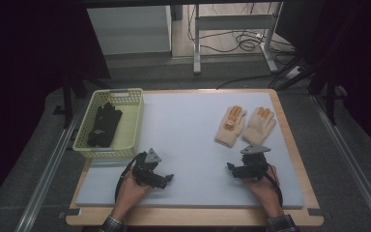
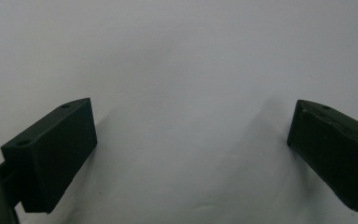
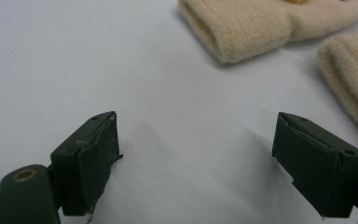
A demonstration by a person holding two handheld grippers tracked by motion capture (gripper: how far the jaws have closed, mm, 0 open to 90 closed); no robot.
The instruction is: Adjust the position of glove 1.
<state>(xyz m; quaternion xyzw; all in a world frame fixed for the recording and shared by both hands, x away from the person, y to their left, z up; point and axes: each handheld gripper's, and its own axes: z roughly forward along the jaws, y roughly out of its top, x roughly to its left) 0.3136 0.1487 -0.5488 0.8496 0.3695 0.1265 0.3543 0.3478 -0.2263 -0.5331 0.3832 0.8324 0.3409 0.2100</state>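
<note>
Pale grey foam mat [image 1: 188, 140] covers a wooden table [image 1: 294, 145] in a dark room. Two beige gloves [image 1: 244, 124] lie side by side just beyond the right gripper [image 1: 233, 169], apart from its spread jaws. The left gripper [image 1: 166, 179], also spread, rests over bare mat near a yellow basket [image 1: 135, 104] holding black gloves [image 1: 104, 124].

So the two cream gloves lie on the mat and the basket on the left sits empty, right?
Not quite: the basket is not empty. The high view shows a pair of black gloves lying inside it. The two cream gloves do lie on the mat, as you said.
</note>
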